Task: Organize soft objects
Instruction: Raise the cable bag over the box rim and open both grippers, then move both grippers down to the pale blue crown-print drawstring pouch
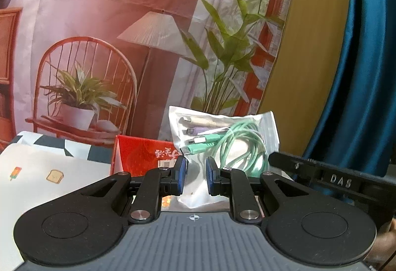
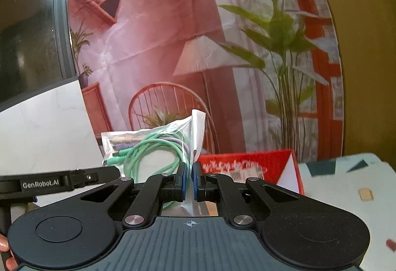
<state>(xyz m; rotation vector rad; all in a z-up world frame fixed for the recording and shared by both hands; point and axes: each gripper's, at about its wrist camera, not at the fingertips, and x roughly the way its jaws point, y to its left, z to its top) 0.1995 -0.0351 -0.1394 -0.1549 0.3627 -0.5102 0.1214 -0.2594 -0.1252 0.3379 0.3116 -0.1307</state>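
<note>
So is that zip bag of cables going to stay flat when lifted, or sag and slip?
The zip bag looks like thin clear film, so it will likely sag around the coiled green cable. Its glossy surface may slide between the pads. The right gripper pinches only one edge, so the contents would probably swing.

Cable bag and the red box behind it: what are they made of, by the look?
Bag: thin clear plastic film, glossy and creased; the green cables show through, and a zip strip runs along one edge. Red box: likely coated cardboard, with flat folded panels, crisp edges, printed lettering and a slight sheen.
</note>
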